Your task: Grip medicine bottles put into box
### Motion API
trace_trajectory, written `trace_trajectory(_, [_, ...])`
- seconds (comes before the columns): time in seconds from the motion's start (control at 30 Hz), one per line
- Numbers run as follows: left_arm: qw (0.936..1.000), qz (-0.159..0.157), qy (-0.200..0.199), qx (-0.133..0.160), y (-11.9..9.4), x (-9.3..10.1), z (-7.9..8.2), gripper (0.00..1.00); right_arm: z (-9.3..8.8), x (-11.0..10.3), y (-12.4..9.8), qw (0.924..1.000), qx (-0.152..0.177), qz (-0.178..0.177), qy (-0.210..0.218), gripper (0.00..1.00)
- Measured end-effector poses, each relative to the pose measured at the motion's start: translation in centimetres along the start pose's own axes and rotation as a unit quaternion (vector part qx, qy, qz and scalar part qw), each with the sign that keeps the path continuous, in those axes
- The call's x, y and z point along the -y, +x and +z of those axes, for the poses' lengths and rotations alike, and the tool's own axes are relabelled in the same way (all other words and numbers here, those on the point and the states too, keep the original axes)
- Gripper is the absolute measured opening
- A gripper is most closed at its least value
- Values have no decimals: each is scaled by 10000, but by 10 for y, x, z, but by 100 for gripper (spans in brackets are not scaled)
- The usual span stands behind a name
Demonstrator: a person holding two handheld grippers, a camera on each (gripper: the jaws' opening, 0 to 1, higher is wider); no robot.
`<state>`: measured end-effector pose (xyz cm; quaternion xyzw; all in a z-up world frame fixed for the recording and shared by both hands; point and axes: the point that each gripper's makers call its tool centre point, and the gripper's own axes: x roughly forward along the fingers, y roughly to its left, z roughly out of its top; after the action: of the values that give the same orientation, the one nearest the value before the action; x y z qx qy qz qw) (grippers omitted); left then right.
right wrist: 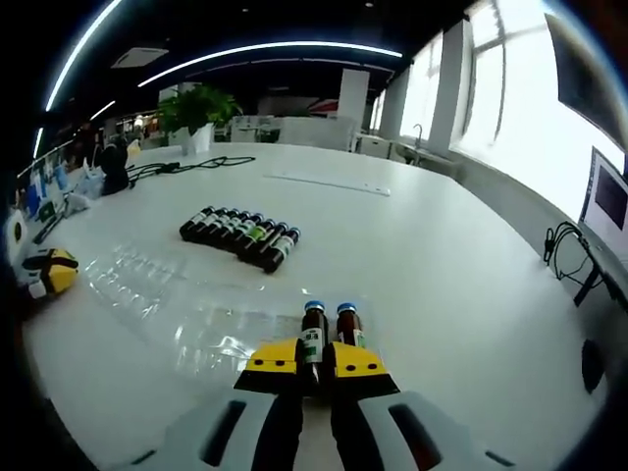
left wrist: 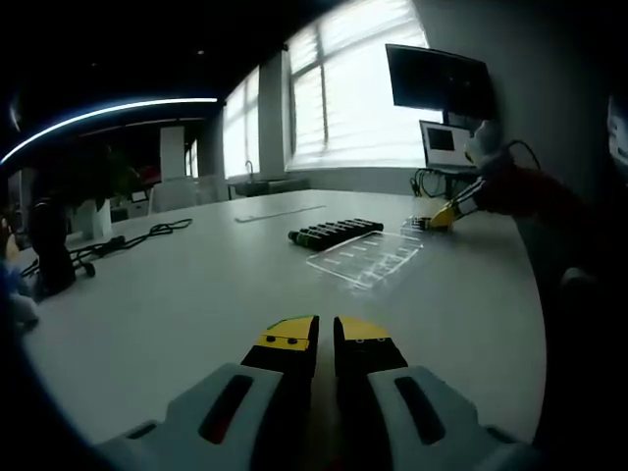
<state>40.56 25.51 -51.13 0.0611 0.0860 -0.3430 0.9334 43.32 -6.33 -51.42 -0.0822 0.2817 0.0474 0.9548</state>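
White desk (right wrist: 442, 265) under both tongs. Right tongs (right wrist: 316, 361) nearly closed, clamping one brown medicine bottle (right wrist: 314, 339); second bottle (right wrist: 348, 325) just beside. Clear tray (right wrist: 147, 280) ahead-left, bottle row (right wrist: 240, 234) beyond. Left tongs (left wrist: 325, 337) nearly closed, empty.

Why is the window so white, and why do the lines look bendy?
Left gripper view: the window glares white, leaving the room dim. Right gripper view: the ceiling light curves from the fisheye lens; the bottles look sharp, the clear tray shines faintly.
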Motion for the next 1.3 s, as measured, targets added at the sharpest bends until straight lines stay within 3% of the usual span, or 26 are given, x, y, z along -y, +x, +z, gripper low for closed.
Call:
trace_trajectory(0.2, [10000,-9,-2,7,0,0,0,2,7,2,-6,9994,277,8,198,6])
trace_trajectory(0.57, [10000,-13,-7,15,0,0,1,2,27,8,-13,9981,618,-12,80,6])
trace_trajectory(1.07, [10000,-46,-41,54,-1,1,2,2,43,-16,-10,9942,812,708,8,6])
trace_trajectory(1.3, [10000,-37,-41,50,0,1,2,2,58,-18,-4,9929,920,741,-111,6])
